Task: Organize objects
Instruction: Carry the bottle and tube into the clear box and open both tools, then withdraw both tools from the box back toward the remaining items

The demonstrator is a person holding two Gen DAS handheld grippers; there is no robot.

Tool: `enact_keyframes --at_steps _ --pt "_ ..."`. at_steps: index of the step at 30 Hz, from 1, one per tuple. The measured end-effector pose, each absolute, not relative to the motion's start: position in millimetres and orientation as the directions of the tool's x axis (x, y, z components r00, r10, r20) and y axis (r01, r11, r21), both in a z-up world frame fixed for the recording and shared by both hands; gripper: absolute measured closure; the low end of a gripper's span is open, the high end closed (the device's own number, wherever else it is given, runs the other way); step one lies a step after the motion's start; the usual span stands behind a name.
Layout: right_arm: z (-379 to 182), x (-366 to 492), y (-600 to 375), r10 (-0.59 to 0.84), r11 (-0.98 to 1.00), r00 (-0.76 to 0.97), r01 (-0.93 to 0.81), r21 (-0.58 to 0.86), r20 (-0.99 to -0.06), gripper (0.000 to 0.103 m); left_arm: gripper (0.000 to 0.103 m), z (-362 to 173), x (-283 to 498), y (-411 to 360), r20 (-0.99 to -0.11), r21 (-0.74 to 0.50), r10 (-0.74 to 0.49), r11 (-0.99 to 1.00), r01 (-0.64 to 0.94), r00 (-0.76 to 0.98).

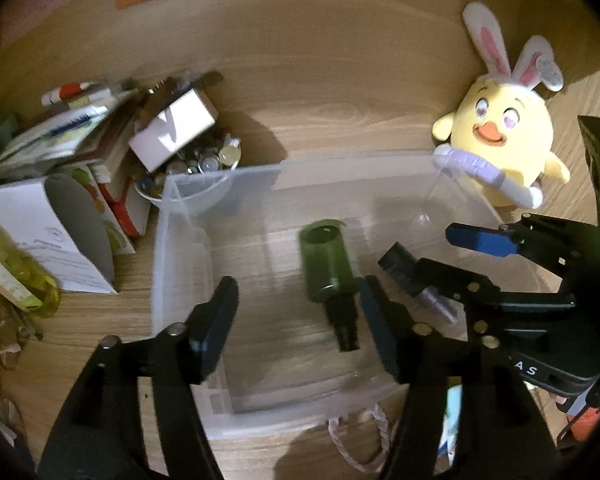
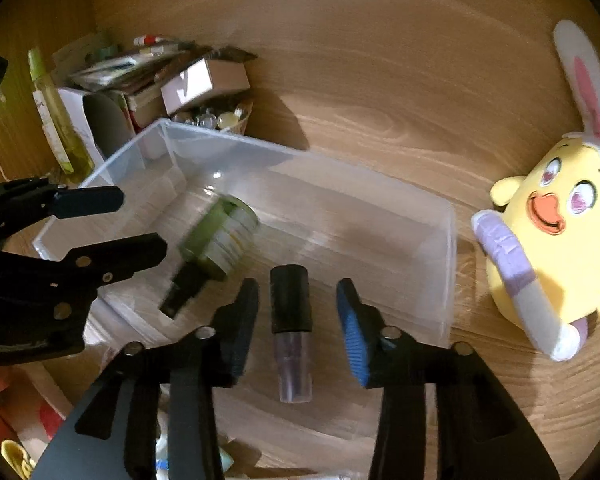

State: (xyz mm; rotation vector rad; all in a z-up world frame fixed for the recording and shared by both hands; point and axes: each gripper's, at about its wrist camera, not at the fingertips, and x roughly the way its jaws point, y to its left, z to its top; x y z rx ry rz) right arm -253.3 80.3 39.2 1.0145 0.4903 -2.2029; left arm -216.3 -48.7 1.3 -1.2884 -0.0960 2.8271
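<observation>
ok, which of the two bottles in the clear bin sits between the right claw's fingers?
The small clear vial with a black cap. The green bottle with a black nozzle lies further left, by the left claw.

Both views are dim and warm-toned, with heavy dark vignetting round the fisheye circle and straight lines bowed toward the edges. Light seems to come from the near right: the clutter pile [image 1: 112, 140] throws a soft shadow rightward across the counter [image 1: 340, 92]. The green bottle [image 2: 216, 236] is smeared by motion blur in the right wrist view. Faint glare streaks the clear bin [image 2: 452, 240] floor. Fingers [image 1: 216, 332] near the lens are soft-edged.
</observation>
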Motion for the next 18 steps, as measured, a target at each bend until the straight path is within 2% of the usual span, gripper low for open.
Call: enact_keyframes --at_steps 10,16,18 --pt "84.2 -215.7 117.4 -0.479 -0.742 -0.560 0.670 -0.029 -0.676 0.034 0.008 46.6 -160.0 -53.0 -0.650 -0.054 0.019 -0.998 0.021 -0.760" --pt "103.6 -185.9 149.3 -0.517 -0.757 -0.596 0.654 0.003 -0.614 0.024 0.005 52.4 -119.1 -57.0 -0.630 -0.038 -0.001 -0.999 0.032 -0.777" --pt "104.9 -174.9 158.7 -0.528 -0.758 -0.602 0.652 0.013 -0.600 0.023 0.005 47.3 -109.7 -57.6 -0.640 -0.034 -0.006 -0.999 0.037 -0.769"
